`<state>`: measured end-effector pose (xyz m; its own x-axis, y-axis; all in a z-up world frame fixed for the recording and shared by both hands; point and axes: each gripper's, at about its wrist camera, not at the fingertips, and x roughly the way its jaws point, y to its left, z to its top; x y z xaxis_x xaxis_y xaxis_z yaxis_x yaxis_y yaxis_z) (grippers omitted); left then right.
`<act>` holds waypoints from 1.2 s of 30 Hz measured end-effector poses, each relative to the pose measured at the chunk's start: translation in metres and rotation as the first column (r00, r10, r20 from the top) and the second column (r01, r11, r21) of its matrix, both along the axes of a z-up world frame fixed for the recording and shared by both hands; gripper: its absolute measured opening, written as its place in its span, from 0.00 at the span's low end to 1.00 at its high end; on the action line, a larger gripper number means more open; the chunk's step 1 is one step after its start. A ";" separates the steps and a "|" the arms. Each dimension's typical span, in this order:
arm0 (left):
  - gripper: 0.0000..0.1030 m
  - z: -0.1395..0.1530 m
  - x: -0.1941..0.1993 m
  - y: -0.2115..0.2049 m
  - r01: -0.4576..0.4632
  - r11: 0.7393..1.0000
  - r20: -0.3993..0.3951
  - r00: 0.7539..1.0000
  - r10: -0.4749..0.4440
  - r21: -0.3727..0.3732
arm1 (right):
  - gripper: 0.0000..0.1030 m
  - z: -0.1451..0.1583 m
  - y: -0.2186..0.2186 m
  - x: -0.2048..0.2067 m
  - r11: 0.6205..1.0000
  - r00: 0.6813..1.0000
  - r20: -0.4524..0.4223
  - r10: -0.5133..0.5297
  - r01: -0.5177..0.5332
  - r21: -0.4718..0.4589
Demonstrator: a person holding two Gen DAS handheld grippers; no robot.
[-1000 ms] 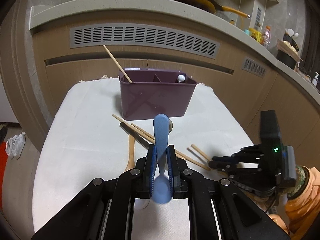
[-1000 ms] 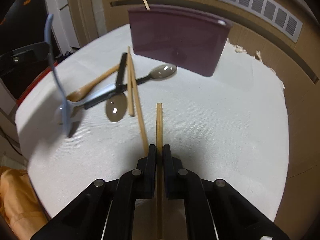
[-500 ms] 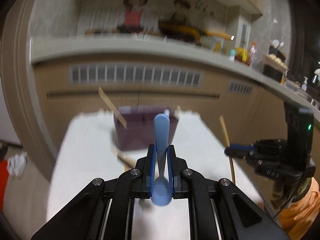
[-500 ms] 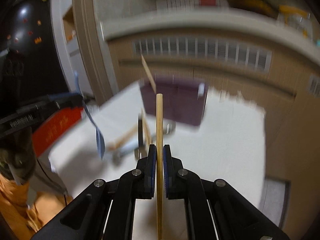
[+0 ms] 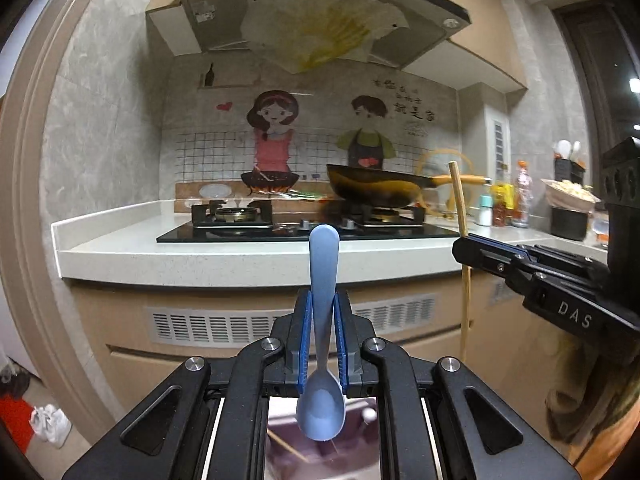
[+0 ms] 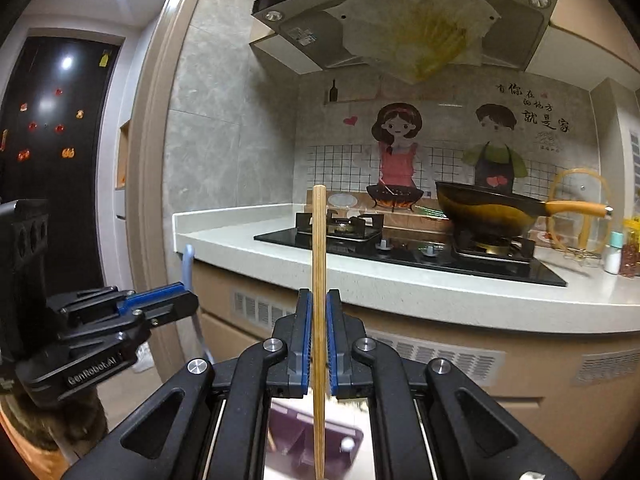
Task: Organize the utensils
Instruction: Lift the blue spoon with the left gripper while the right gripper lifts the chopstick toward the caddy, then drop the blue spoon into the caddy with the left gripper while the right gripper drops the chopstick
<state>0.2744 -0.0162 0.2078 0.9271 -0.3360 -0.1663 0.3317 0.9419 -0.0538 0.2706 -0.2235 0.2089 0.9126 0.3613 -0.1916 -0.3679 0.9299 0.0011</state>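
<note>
Left tool (image 5: pixel 323 334) grips blue spoon (image 5: pixel 323 280) | fridge magnets (image 6: pixel 44 128) right view only

I see a matt, smooth blue plastic spoon (image 5: pixel 323 280) between ribbed blue fingers (image 5: pixel 305 336) set in matt black plastic, with shiny metal bolts at the joints. My other hand's chopstick (image 6: pixel 319 280) looks like pale, fine-grained wood or bamboo, unvarnished. Ahead, the counter (image 5: pixel 200 258) is speckled, polished stone, the hob (image 6: pixel 400 254) glossy black glass, the wok (image 6: pixel 488 210) dark and sheeny. The purple bin (image 6: pixel 296 436) below looks like smooth plastic.
</note>
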 end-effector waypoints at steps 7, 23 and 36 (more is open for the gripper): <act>0.11 -0.057 0.064 -0.002 -0.008 1.000 -0.087 0.996 0.006 -0.021 | 0.06 -0.064 0.003 0.058 1.000 0.997 -0.073 0.004 -0.004 -0.005; 0.16 -0.201 0.132 -0.018 0.017 1.000 -0.451 0.892 -0.023 -0.016 | 0.16 -0.209 -0.004 0.108 0.996 0.920 -0.392 0.023 -0.052 -0.065; 0.62 -0.215 0.058 0.034 -0.081 0.995 -0.510 0.855 0.099 0.056 | 0.65 -0.241 -0.033 0.041 0.986 0.909 -0.417 -0.001 -0.068 -0.151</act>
